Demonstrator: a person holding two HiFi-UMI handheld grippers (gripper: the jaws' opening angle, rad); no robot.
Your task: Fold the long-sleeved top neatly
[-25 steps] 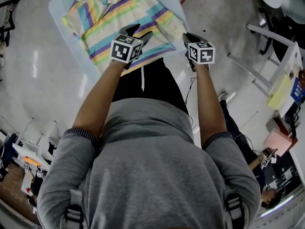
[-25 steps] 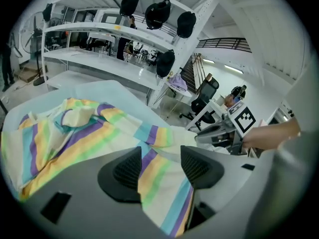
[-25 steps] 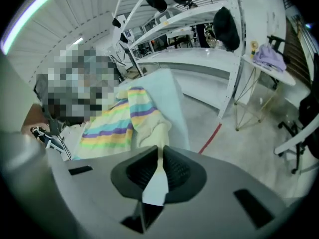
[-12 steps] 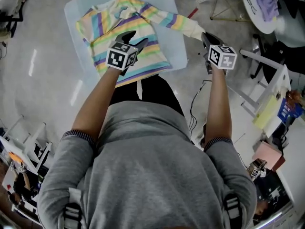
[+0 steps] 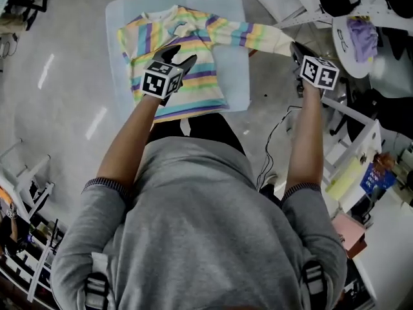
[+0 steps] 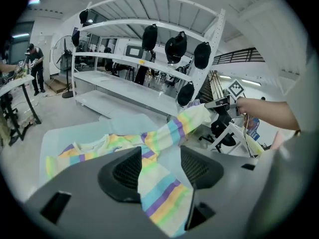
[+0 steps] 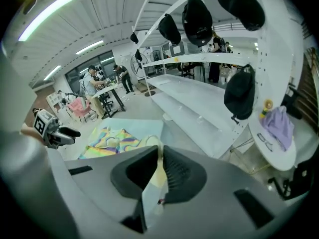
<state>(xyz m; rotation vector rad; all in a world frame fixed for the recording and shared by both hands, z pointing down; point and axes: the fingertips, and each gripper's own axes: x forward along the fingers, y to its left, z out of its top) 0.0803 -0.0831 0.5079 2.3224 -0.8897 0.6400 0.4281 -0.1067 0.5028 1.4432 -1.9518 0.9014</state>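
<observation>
Right gripper is clamped on the cuff of the pastel-striped long-sleeved knit top, with the sleeve strung out from its jaws. Your left gripper gapes empty, the top's body beneath it on the pale blue mat. Fabric looks light, limp and stretchy: pinch hems or seams, not mid-panel.

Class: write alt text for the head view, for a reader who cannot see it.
Seen from above, the right hand-held gripper pinches one sleeve of a striped long-sleeved top by its cuff, drawn out sideways past a pale blue mat. The left hand-held gripper hangs open over the top's body.
</observation>
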